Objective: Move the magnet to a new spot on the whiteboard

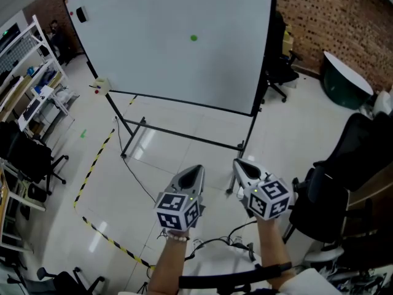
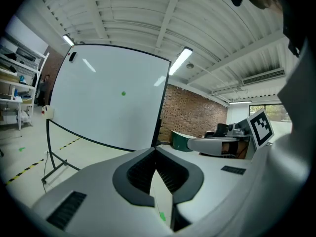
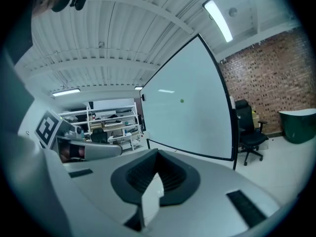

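A small green magnet [image 1: 193, 38] sticks to the upper middle of the large whiteboard [image 1: 153, 54] on its wheeled stand. It also shows as a green dot, the magnet [image 2: 123, 93] in the left gripper view and the magnet [image 3: 181, 100] in the right gripper view. Both grippers hang side by side well short of the board, pointing at it. My left gripper [image 1: 198, 168] has its jaws shut on nothing, the tips meeting at the left gripper [image 2: 155, 150]. My right gripper [image 1: 237, 163] is likewise shut and empty, seen close as the right gripper [image 3: 158, 152].
A black eraser [image 1: 80, 15] sits at the board's top left corner and a small box [image 1: 101, 85] at its lower left. Yellow-black tape [image 1: 92, 165] marks the floor. Shelves [image 1: 27, 85] stand left, office chairs [image 1: 279, 66] and a round table [image 1: 345, 78] right. Cables [image 1: 227, 241] lie by my feet.
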The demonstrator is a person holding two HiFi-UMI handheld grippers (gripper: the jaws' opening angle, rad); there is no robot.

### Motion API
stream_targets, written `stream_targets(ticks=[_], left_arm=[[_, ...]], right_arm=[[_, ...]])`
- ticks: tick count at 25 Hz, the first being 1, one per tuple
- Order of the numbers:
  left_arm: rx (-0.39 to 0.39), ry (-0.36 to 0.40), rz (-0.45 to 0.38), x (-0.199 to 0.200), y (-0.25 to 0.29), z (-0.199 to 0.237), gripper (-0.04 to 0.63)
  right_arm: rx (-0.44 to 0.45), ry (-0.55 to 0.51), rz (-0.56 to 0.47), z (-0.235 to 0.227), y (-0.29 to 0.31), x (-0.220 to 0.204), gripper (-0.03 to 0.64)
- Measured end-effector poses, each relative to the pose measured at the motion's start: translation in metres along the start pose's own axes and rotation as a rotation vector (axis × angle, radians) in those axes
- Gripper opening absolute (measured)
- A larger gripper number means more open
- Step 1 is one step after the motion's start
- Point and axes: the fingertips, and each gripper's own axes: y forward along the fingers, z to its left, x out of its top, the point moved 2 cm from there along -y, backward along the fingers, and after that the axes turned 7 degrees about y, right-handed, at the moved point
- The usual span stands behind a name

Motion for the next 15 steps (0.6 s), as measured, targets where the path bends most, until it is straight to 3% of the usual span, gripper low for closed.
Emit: stream_targets(ticks=[15], left_arm=[[-0.027, -0.005, -0.017, 0.004, 0.006, -0.013, 0.0]], right_arm=[[-0.025, -0.012, -0.02, -0.007, -0.017, 0.005, 0.006]])
